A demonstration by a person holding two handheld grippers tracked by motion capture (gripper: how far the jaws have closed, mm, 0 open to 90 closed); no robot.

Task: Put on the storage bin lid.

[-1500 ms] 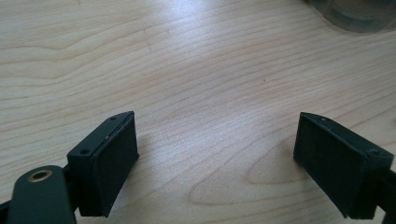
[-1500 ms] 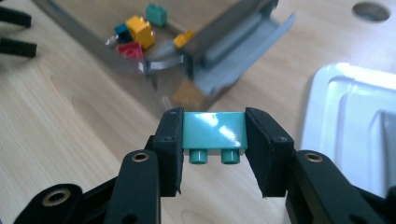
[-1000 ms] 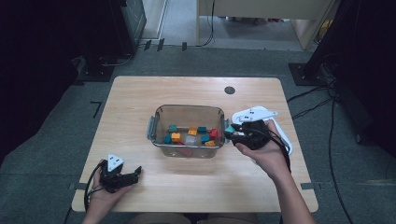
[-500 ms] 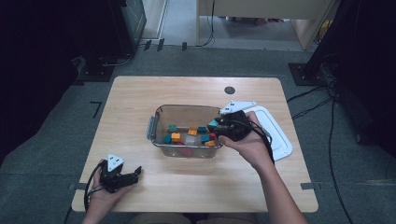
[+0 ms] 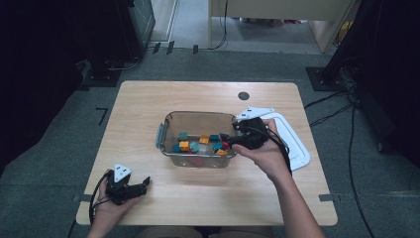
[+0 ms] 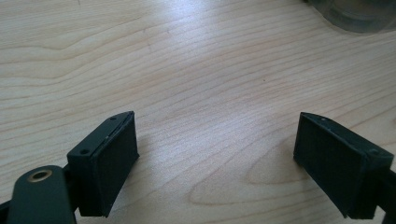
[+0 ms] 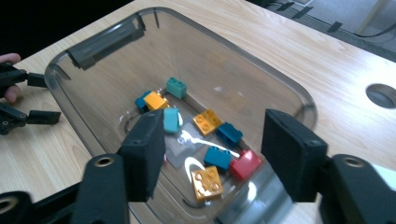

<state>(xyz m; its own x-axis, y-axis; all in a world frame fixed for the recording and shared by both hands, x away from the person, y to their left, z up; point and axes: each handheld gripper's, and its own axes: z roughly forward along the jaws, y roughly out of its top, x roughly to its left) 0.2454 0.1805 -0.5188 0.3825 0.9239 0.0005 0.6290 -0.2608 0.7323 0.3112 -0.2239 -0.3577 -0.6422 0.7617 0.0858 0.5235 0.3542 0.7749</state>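
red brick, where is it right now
The red brick lies on the floor of the clear tub, at the end near the right gripper, between a blue brick and the tub's wall.

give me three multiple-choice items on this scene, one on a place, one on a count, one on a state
1. Where does the white lid lie?
A. on the table right of the clear container
B. on top of the container
C. on the floor

2. How many red bricks lie in the container?
A. none
B. one
C. four

3. How do the left gripper jaws stand?
A. shut on a brick
B. shut on nothing
C. open over bare table

Answers:
1 A, the high view shows the lid flat on the wood beside the container.
2 B, the right gripper view shows a single red brick among teal, blue and orange ones.
3 C, the left gripper view shows wood grain between the parted pads.
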